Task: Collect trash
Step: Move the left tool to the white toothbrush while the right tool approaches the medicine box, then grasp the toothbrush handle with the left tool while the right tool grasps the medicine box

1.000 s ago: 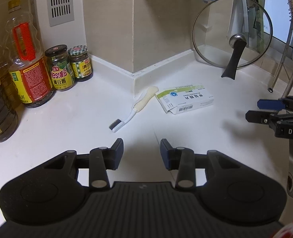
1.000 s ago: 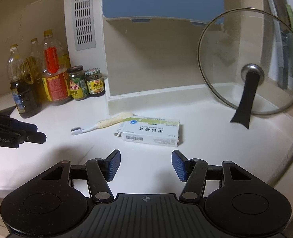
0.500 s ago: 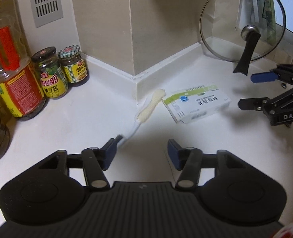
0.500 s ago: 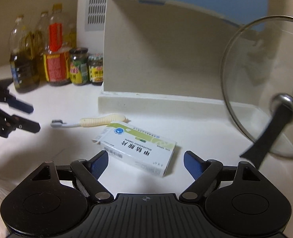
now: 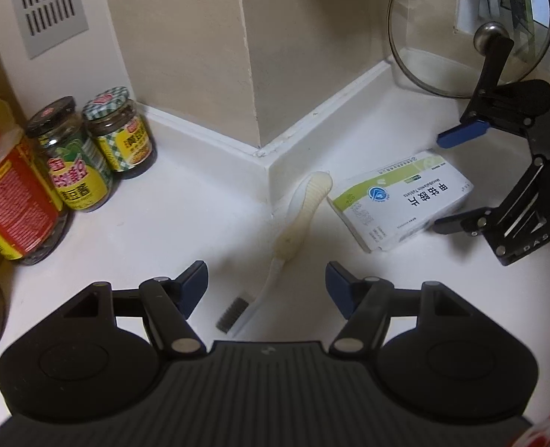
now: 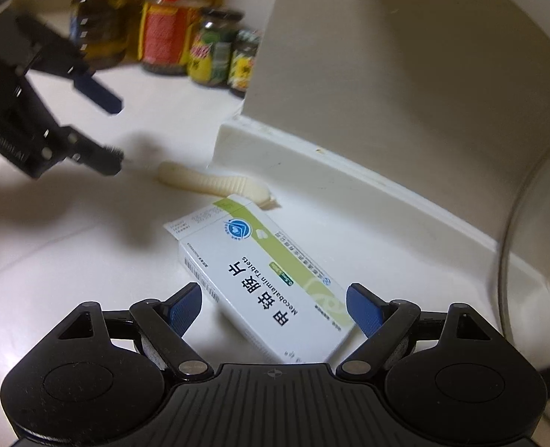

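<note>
Both grippers neared toothbrush (image 5: 293,231), box (image 6: 263,279); jars (image 5: 92,149) beside.

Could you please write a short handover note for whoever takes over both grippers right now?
Left gripper: empty, jaws opening, either side of the toothbrush near its bristle end, not touching it.
Right gripper: open, empty, straddling the near end of the pill box, pads clear of it.
Both items lie on the counter at the wall corner, the toothbrush handle right beside the box.
Done: both grippers lined up on their items.
Left: close on each, lift, and take them to the trash; no bin is in view.
</note>
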Motion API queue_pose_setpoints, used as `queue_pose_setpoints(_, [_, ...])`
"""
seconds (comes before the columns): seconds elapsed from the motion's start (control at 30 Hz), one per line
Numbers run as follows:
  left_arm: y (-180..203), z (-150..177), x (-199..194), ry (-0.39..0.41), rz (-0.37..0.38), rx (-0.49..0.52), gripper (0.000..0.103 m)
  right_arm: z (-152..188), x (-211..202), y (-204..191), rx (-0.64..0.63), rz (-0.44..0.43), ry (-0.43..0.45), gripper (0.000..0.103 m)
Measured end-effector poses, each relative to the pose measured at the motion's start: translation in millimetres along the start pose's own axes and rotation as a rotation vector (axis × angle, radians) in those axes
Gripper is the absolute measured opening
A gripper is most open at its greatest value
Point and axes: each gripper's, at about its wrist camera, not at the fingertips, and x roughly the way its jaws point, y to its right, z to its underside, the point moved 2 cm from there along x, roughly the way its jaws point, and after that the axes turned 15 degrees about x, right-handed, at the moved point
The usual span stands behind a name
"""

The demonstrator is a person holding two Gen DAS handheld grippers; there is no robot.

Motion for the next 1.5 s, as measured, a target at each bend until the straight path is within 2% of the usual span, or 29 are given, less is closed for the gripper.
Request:
queue_pose_setpoints(0.3, [-3.3, 0.1, 14.3, -0.008, 0.029, -0.025, 0.067, -10.6, 25.7, 9.6, 0.021, -0.039, -0.064, 0.093])
queue_pose_setpoints(0.6, [0.7, 5.7, 18.0, -0.009, 0.050, -0.037, 0.067, -28.3, 41.9, 15.9, -0.044, -0.099, -0.142, 0.100])
queue_pose_setpoints(0.73, [2.4, 6.6, 19.0, -0.007, 0.057, -0.030, 0.067, -32.7, 48.9, 25.7, 0.037, -0.132, -0.182, 0.101])
queue_pose_setpoints(0.9, [-1.9, 3.2, 19.2, 0.005, 0.056, -0.035, 0.067, -26.8, 43.3, 29.7, 0.176, -0.115, -0.204, 0.100])
queue_pose_setpoints(1.0, [-3.8, -1.3, 20.8, 0.014, 0.060, -0.023, 0.066, -18.0, 33.8, 24.7, 0.227, -0.111, -0.201, 0.098])
queue_pose_setpoints(1.1, [-2.9, -6.1, 23.7, 0.020, 0.063, -0.007, 0.066, -9.9, 22.2, 22.9, 0.292, -0.126, -0.183, 0.082])
queue_pose_setpoints(1.17, [-1.9, -9.2, 27.2, 0.020, 0.067, 0.004, 0.063, -4.4, 15.1, 16.3, 0.324, -0.124, -0.167, 0.077])
queue_pose_setpoints(1.33, [0.1, -14.5, 37.7, 0.018, 0.077, 0.042, 0.058, 8.8, 2.4, 1.1, 0.395, -0.101, -0.130, 0.075])
queue_pose_setpoints(1.5, [3.3, -15.8, 49.4, 0.009, 0.087, 0.070, 0.048, 27.1, -14.3, -9.9, 0.493, -0.017, -0.061, 0.075])
